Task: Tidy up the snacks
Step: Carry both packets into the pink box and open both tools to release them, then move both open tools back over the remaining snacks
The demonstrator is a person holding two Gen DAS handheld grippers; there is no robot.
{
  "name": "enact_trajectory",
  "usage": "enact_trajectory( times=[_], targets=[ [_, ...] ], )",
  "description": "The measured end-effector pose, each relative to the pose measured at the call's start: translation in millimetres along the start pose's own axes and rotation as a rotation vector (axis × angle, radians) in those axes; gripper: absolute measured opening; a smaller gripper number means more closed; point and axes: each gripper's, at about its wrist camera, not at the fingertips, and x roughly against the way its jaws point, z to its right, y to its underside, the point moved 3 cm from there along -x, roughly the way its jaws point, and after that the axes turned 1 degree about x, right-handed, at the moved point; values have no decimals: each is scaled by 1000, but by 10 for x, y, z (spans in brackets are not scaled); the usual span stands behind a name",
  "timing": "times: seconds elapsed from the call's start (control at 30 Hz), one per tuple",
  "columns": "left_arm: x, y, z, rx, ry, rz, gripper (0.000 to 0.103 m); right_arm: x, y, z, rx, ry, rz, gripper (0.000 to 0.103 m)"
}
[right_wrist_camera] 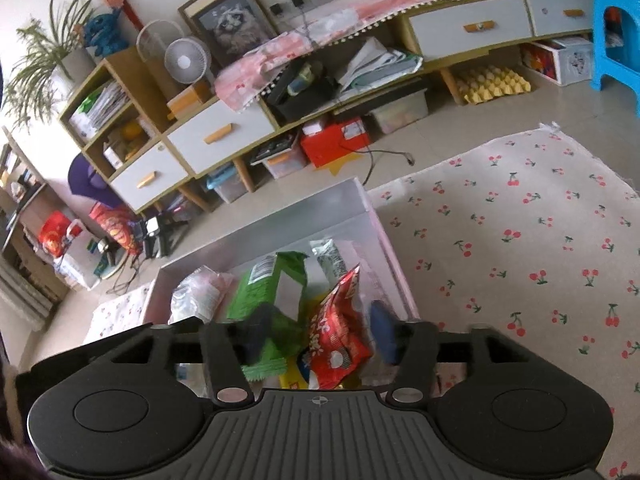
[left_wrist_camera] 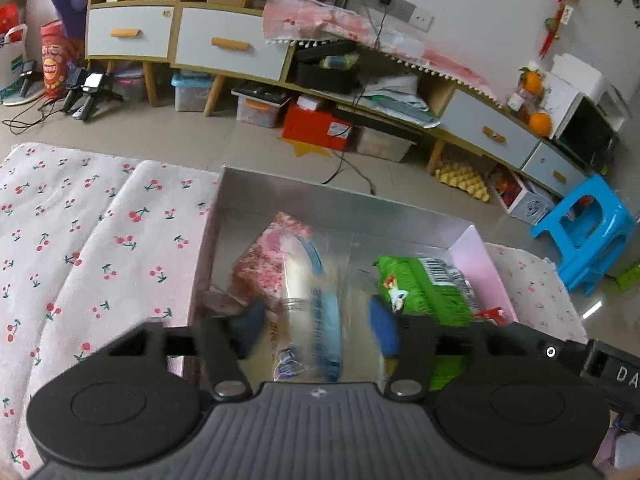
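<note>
An open box with silvery inner walls stands on a cherry-print cloth and holds several snack packets. In the left wrist view a clear blue-and-white packet, blurred, lies between the pads of my left gripper; the pads stand apart from it. Beside it are a pink packet and a green packet. In the right wrist view a red packet stands upright between the spread pads of my right gripper, with the green packet to its left.
The cherry-print cloth spreads on both sides of the box. Beyond it is tiled floor with a cable, a red box, a blue stool and a long low cabinet with bins underneath.
</note>
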Motion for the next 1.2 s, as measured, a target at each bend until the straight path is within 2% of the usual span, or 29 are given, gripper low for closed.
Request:
enact_trajectory(
  times=[0.27, 0.5, 0.67, 0.9, 1.2],
  targets=[
    [89, -17, 44, 0, 13, -11, 69, 75, -55, 83, -52, 3, -7, 66],
    [272, -19, 93, -47, -7, -26, 82, 220, -77, 46, 4, 6, -20, 71],
    [449, -14, 118, -95, -13, -14, 92, 342, -81, 61, 43, 40, -52, 77],
    [596, 72, 70, -94, -35, -33, 98, 536, -39, 95, 102, 90, -80, 83],
    [796, 287, 14, -121, -47, -43, 101, 702, 129, 147, 160, 172, -144, 83]
  ],
)
